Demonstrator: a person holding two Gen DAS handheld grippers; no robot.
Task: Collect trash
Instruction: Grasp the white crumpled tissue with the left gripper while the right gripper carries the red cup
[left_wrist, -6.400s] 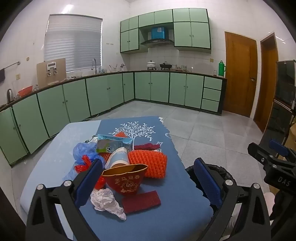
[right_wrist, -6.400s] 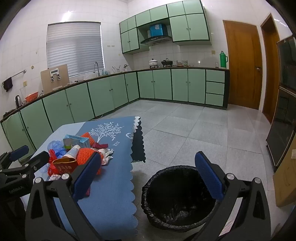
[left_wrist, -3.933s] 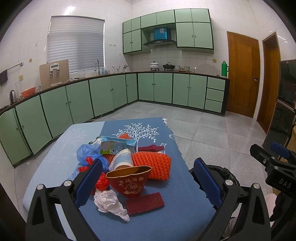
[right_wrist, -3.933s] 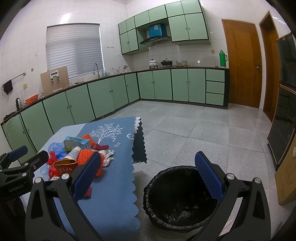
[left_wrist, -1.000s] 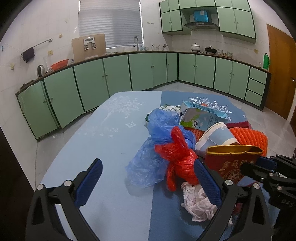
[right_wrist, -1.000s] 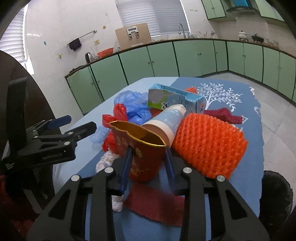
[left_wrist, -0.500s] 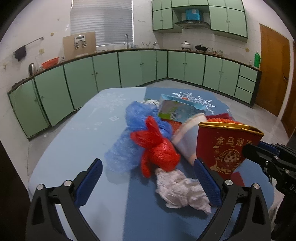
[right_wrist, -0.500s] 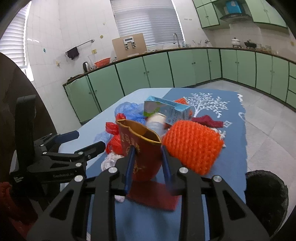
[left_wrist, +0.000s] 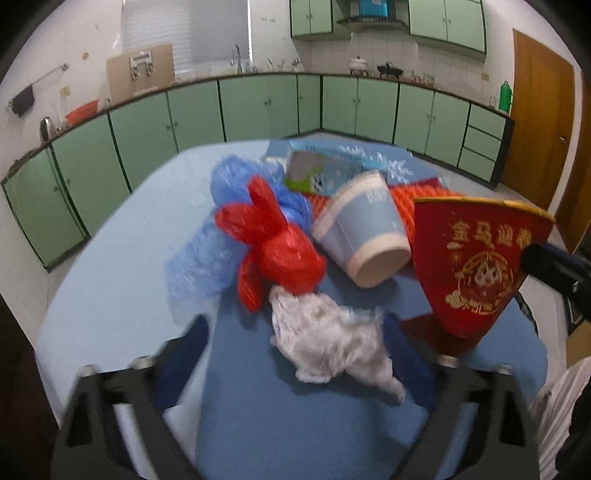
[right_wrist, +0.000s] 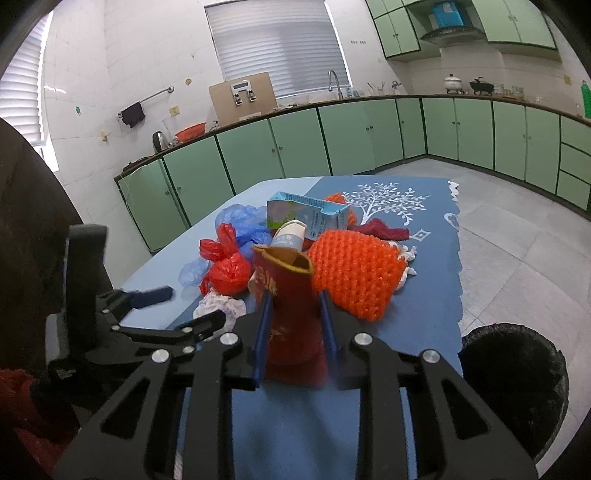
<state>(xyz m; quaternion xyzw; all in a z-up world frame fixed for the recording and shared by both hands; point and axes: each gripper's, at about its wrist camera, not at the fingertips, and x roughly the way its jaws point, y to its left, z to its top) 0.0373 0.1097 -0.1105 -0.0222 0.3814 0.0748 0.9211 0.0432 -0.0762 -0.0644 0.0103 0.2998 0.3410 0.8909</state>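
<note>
Green-cabinet kitchen; blue cloth table (left_wrist: 110, 280) carries trash heap; left to right: left gripper (left_wrist: 295, 354) jaws apart and just been closing, straddling crumpled white tissue (left_wrist: 328, 343), pads not yet pressing; red plastic bag (left_wrist: 273, 243) and paper cup (left_wrist: 364, 232) just beyond; right gripper (right_wrist: 295, 314) clamped on red paper bucket (right_wrist: 290, 295), which looks raised off cloth; black-lined bin (right_wrist: 513, 384) on floor at right. Step: first pickups. Next, likely: squeeze tissue; carry bucket over bin; release above opening; avoid snagging orange mesh (right_wrist: 354, 275).
</note>
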